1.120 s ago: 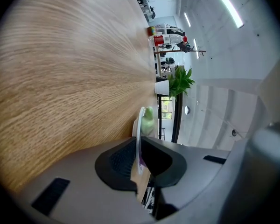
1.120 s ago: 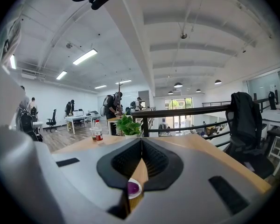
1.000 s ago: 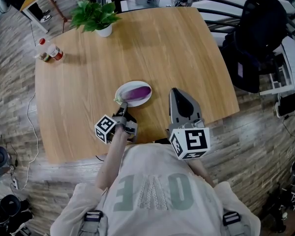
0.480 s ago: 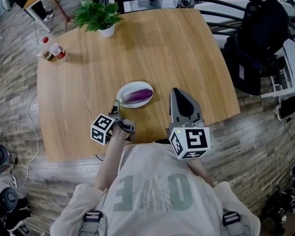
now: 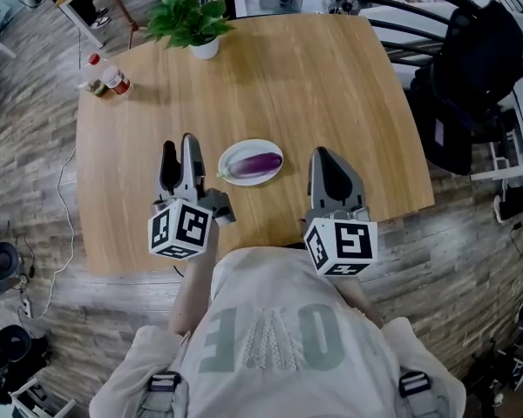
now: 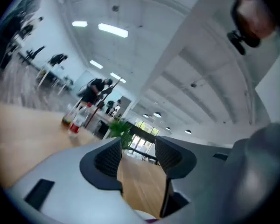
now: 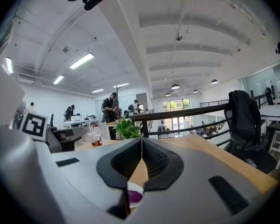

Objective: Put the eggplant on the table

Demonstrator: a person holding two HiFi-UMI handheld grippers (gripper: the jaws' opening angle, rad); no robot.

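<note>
The left gripper [image 5: 179,155] has just let go and come away. A second ago it sat low at the near-left edge of the white plate [image 5: 244,149], its fingers almost together by the stem end of the eggplant [image 5: 255,164]. Now it is raised and level, just left of the plate and clear of it. In the left gripper view its fingers [image 6: 109,160] stand spread as wide as they go, with only bare wood showing in the gap. The eggplant has not gone with it: it lies lengthwise on the plate, near the front middle of the tabletop [image 5: 314,85], much where it lay before. The right gripper [image 5: 325,160] has barely moved. It hovers just right of the plate with its fingers pressed together on nothing, and the plate and a patch of purple show below them in the right gripper view. A potted plant [image 5: 192,20] and some bottles [image 5: 109,77] stand well apart at the far left. The release reads as the end of the placing, if resting on the plate counts. If the bare tabletop is meant, a fresh grasp is still needed.
</note>
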